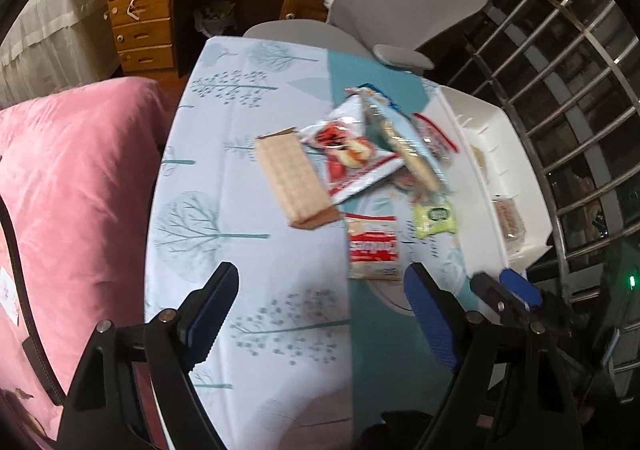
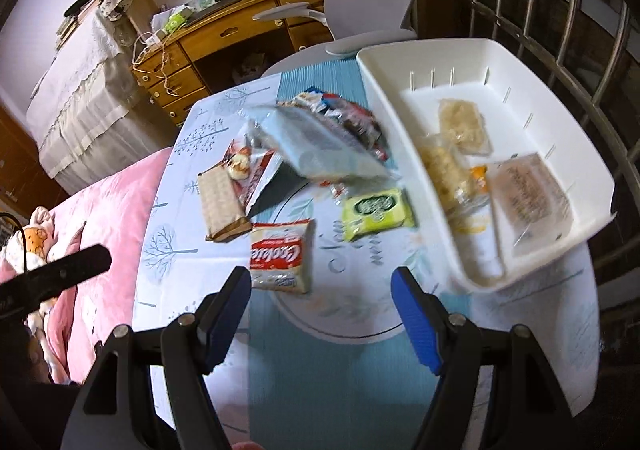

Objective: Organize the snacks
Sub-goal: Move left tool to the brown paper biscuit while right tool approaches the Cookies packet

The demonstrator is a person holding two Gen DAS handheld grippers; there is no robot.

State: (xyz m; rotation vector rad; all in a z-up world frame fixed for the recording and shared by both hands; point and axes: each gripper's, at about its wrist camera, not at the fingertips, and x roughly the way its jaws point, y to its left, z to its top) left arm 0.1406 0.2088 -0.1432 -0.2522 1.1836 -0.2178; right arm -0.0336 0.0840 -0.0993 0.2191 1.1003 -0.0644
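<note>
Above the worktop [image 2: 224, 302], left claw [image 1: 320, 314] and right claw [image 2: 320, 310] hang open, empty. Loose snacks [image 2: 280, 254] lie left of the tray [image 2: 384, 97]. Recommend centring on one packet, then closing.

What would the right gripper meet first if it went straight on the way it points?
Probably the red-and-white Cookies packet, just ahead between the open right gripper fingers; depth is unclear, so it may touch the tablecloth first.

My snacks [image 2: 320, 169] lie heaped on the tablecloth, a red-and-white cookie pack [image 2: 281, 254] nearest me; the white tray [image 2: 592, 185] already holds several packets.
</note>
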